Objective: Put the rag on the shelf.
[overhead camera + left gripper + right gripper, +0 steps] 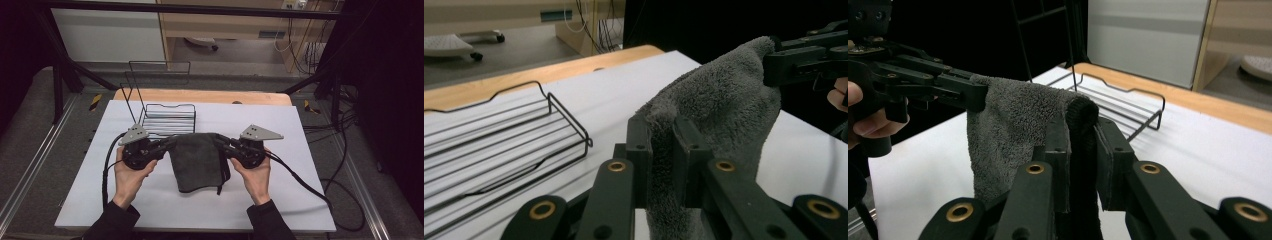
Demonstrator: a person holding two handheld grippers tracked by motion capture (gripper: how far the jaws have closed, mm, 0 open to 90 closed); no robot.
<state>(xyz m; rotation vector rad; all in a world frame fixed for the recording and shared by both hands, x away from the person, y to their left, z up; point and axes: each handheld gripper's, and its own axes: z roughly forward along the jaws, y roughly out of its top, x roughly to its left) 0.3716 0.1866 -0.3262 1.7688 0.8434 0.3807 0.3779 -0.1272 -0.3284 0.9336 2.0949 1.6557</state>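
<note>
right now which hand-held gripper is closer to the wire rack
Left. The left hand-held gripper holds the grey towel just in front of the wire rack; the right hand-held gripper grips the towel's other corner, farther off to the side.

Between our black fingers point(639, 150) hangs a plain dark grey towel point(197, 160), with no pattern on it. Beyond the fingers stands a black wire rack point(167, 120) on a white table point(280, 200) with a light wooden edge.
</note>
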